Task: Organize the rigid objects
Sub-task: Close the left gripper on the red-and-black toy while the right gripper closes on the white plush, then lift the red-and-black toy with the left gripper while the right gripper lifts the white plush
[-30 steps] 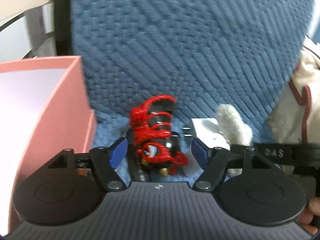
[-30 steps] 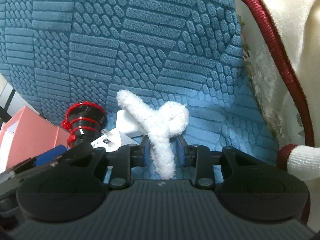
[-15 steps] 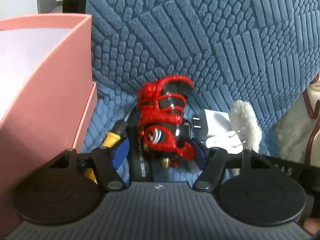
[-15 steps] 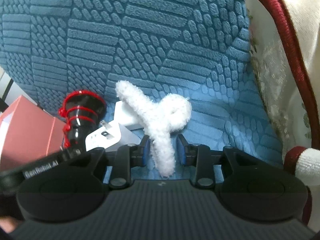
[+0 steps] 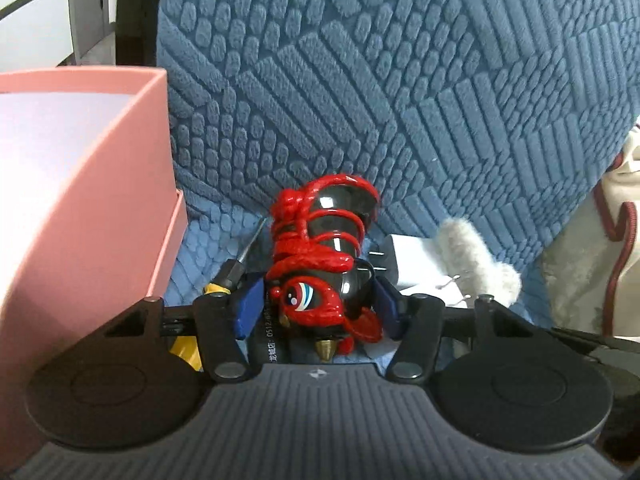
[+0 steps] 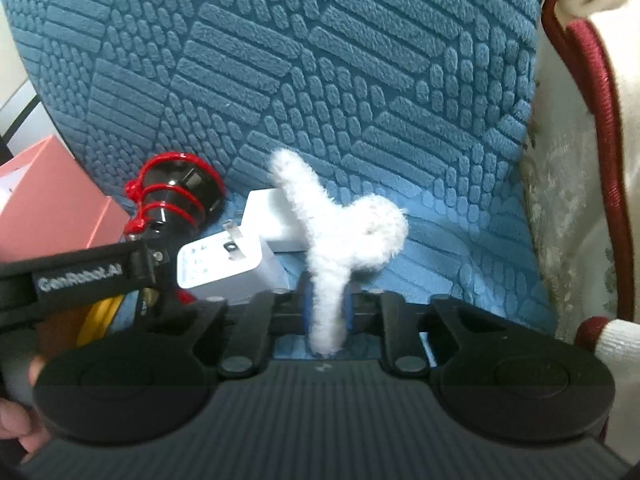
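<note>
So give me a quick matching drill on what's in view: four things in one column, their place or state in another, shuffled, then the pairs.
Things:
1. fluffy white clip
2. black gourd wound with red cord
3. pink box
4. screwdriver

Places or states:
A. between the left gripper's jaws
B. pinched in the right gripper's jaws
C. at the far left
D. lying between the box and the gourd

Pairs: 1-B, 2-A, 3-C, 4-D

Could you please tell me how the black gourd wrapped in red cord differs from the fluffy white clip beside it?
The black gourd is glossy, hard-looking and bound in red cord; the fluffy white clip is matte and furry. The gourd is a rounded, flared body, the clip a forked shape. The gourd sits between the left gripper fingers, which have just been closing; the right gripper is shut on the clip. Both rest on the blue cushion.
</note>
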`<state>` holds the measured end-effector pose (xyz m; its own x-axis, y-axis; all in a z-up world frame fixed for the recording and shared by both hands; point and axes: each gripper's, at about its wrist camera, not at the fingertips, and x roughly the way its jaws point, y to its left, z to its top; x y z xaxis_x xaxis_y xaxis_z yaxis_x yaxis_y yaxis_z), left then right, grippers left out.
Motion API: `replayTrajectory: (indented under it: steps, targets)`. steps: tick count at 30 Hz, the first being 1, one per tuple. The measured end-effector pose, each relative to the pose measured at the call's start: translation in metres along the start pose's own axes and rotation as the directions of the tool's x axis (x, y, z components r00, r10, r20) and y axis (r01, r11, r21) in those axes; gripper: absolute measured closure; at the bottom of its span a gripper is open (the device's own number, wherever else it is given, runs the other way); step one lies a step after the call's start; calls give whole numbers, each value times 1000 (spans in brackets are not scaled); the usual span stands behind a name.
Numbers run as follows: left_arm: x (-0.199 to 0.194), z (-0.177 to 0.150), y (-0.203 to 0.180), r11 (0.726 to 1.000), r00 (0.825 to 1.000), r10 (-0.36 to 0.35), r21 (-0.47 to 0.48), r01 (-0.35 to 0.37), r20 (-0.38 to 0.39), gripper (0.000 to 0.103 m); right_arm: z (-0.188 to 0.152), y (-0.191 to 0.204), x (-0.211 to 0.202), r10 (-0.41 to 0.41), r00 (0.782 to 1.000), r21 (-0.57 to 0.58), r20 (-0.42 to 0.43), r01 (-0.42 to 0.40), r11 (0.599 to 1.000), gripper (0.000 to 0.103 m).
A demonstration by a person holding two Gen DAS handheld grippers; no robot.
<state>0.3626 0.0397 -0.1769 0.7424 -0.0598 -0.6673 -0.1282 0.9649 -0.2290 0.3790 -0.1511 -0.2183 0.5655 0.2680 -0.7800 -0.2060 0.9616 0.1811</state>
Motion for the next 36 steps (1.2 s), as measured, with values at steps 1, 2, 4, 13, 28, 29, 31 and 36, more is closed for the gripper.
replayTrajectory:
  steps: [1,2,4,13,28,29,31,36]
  targets:
    - [-4,0,0,1000,1000,-6,0,6,2,39,-1,1,-2,-13,1000,-5,1,13,1000,87]
    - [-9,0,-1,1000,1000,-14,-2,14,4,39,-2,1,-4,-18,1000,-4,-1,18,1000,88]
    - [-21,-4,0,999,999,-33,-10,33,7,39,-3,0,-9,-16,1000,8,-2,16,1000,88]
    - [-68,-26,5,996,996,-88,7,88,8,39,-26,3,-54,-30,999,20,17,29,999,88]
    - [-113,-110,-2,996,993,-79,31,82,-88,39,-92,31,-101,-28,999,46,-28,29,999,88]
    - [-115,-117,-2,996,993,-79,38,83,-91,39,-97,31,-104,-36,999,65,-31,38,997,88]
    - [-116,-127,-3,995,992,-76,61,83,-102,39,-108,31,-107,-56,998,85,-10,56,995,88]
    - [-119,-143,-3,995,992,-47,80,56,-113,39,-139,42,-114,-86,996,42,-21,87,995,88]
